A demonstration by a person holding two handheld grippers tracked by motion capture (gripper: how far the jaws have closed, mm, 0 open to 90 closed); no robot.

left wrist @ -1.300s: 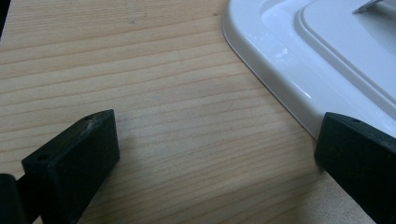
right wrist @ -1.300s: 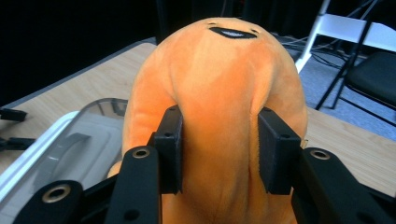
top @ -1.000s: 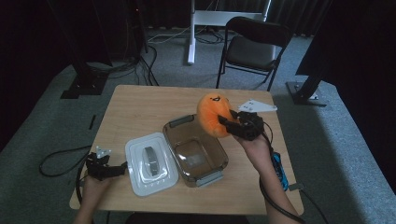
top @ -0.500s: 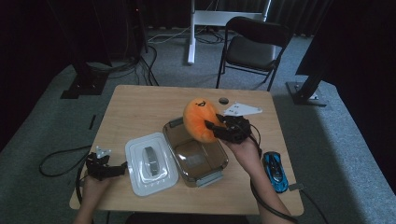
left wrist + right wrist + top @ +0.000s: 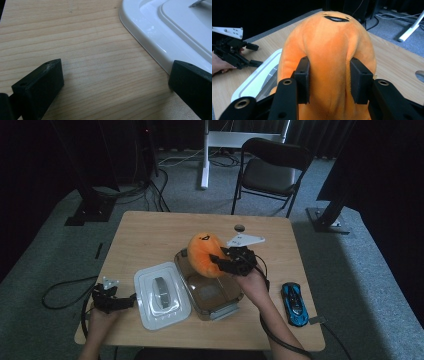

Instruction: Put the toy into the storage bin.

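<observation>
1. Resting at the near left of the wooden table (image 5: pixel 150 227), the left gripper (image 5: pixel 131 300) is held low by the person's left hand (image 5: pixel 100 315); its jaws stand wide apart with nothing between them, bare wood showing in the gap in the left gripper view.
2. Just right of that gripper lies a white lid (image 5: pixel 161 294), flat on the table, a grey handle at its middle; the left gripper view shows one jaw tip at the lid's rounded rim (image 5: pixel 147 40).
3. Right of the lid, touching or nearly touching it, stands a clear brown-tinted container (image 5: pixel 212 292), open at the top.
4. Above the container's far end hangs an orange plush toy (image 5: pixel 204 254), a small dark mark on its top; the right gripper (image 5: pixel 216 261) is clamped on it, the jaws pressing dents into the plush in the right gripper view (image 5: pixel 329 65).
5. Near the table's right edge lies a blue toy car (image 5: pixel 294 302), well apart from the container.
</observation>
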